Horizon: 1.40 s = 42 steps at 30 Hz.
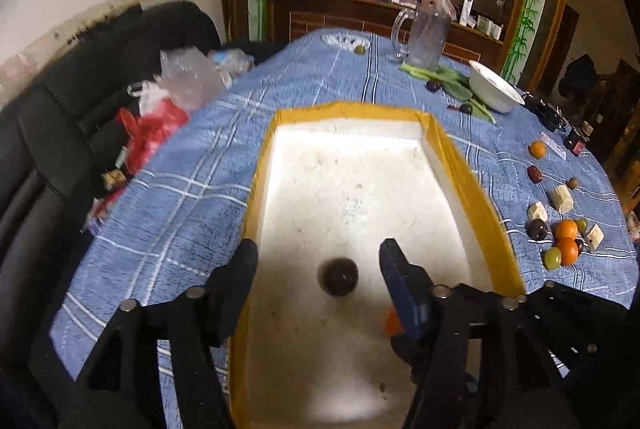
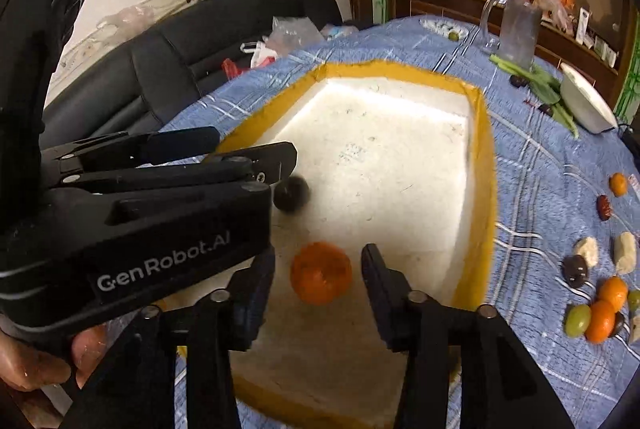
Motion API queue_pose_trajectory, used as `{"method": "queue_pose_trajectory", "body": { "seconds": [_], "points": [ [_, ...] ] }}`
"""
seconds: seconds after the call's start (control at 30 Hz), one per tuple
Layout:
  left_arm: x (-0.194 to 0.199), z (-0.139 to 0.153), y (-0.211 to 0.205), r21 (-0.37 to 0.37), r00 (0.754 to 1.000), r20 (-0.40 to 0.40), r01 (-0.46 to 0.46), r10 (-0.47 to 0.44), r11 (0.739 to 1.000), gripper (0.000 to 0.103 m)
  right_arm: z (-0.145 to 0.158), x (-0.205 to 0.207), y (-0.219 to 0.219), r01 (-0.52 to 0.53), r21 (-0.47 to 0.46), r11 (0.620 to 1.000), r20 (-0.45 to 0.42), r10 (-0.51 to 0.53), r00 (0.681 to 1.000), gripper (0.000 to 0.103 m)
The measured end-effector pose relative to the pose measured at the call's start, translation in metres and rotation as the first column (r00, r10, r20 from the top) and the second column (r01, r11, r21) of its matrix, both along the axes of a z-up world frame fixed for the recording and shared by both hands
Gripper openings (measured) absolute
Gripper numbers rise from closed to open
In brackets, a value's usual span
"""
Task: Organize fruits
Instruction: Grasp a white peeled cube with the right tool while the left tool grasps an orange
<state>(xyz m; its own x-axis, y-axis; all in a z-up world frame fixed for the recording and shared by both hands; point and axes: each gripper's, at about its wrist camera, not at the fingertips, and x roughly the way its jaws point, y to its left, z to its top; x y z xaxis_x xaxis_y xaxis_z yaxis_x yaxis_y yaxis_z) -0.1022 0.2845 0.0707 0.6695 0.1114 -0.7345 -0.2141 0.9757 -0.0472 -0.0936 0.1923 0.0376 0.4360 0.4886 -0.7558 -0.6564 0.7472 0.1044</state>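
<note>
A white foam box with a yellow-taped rim point(image 1: 476, 189) point(image 2: 486, 165) sits on the blue checked tablecloth. A dark plum point(image 1: 338, 276) point(image 2: 291, 193) lies loose on its floor, and an orange tangerine point(image 2: 321, 272) lies nearer, partly seen in the left wrist view point(image 1: 393, 323). My left gripper point(image 1: 318, 269) is open above the box, its fingers either side of the plum and not touching it; its body also shows in the right wrist view point(image 2: 140, 201). My right gripper point(image 2: 318, 269) is open, its fingers either side of the tangerine with gaps on both sides.
Loose fruit lies on the cloth to the right: tangerines point(image 1: 566, 231) point(image 2: 600, 321), a green grape point(image 2: 578, 319), dark plums point(image 1: 537, 229), a red date point(image 1: 535, 174) and pale chunks point(image 1: 562, 198). A white bowl point(image 1: 494, 87), a glass jug point(image 1: 426, 37) and greens stand at the back. A black sofa point(image 1: 100, 77) with bags is on the left.
</note>
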Motion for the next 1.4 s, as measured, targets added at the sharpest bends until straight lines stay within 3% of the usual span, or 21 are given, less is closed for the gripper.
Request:
{"method": "queue_pose_trajectory", "body": {
  "seconds": [0.1,0.2,0.47,0.57,0.7,0.83,1.1,1.2,1.4],
  "points": [
    [-0.008,0.011,-0.014,0.035,1.0,0.028,-0.003,0.002,0.999,0.068,0.013,-0.008,-0.013,0.007,0.024,1.0,0.032,-0.008,0.999,0.052],
    [-0.015,0.022,-0.029,0.06,0.998,0.056,0.009,-0.012,0.998,0.077,0.024,-0.014,-0.032,0.021,0.05,0.999,0.051,-0.023,0.998,0.053],
    [-0.02,0.039,-0.062,0.007,0.995,0.078,0.068,-0.068,0.998,0.08,0.037,-0.024,-0.131,0.169,0.116,0.979,0.066,-0.178,0.982,0.058],
    [-0.012,0.035,-0.079,-0.013,0.993,0.058,0.108,-0.107,0.994,0.081,0.033,-0.019,-0.184,0.277,0.12,0.953,0.052,-0.285,0.957,0.06],
    [0.003,0.023,-0.11,-0.045,0.983,0.019,0.181,-0.18,0.983,0.081,0.023,-0.004,-0.254,0.433,0.123,0.893,0.008,-0.438,0.899,0.06],
    [0.02,0.007,-0.145,-0.094,0.964,-0.027,0.26,-0.263,0.961,0.081,0.018,0.006,-0.303,0.52,0.145,0.842,-0.025,-0.522,0.852,0.06],
    [0.044,-0.022,-0.196,-0.112,0.927,-0.075,0.359,-0.369,0.926,0.08,0.001,0.046,-0.34,0.589,0.158,0.792,-0.098,-0.581,0.808,0.06],
    [0.05,-0.025,-0.205,-0.129,0.913,-0.067,0.392,-0.403,0.911,0.073,-0.006,0.065,-0.338,0.596,0.161,0.787,-0.123,-0.583,0.803,0.06],
    [0.064,-0.028,-0.242,-0.028,0.866,-0.032,0.497,-0.498,0.867,0.071,-0.021,0.088,-0.331,0.597,0.12,0.793,-0.11,-0.587,0.802,0.06]
  ]
}}
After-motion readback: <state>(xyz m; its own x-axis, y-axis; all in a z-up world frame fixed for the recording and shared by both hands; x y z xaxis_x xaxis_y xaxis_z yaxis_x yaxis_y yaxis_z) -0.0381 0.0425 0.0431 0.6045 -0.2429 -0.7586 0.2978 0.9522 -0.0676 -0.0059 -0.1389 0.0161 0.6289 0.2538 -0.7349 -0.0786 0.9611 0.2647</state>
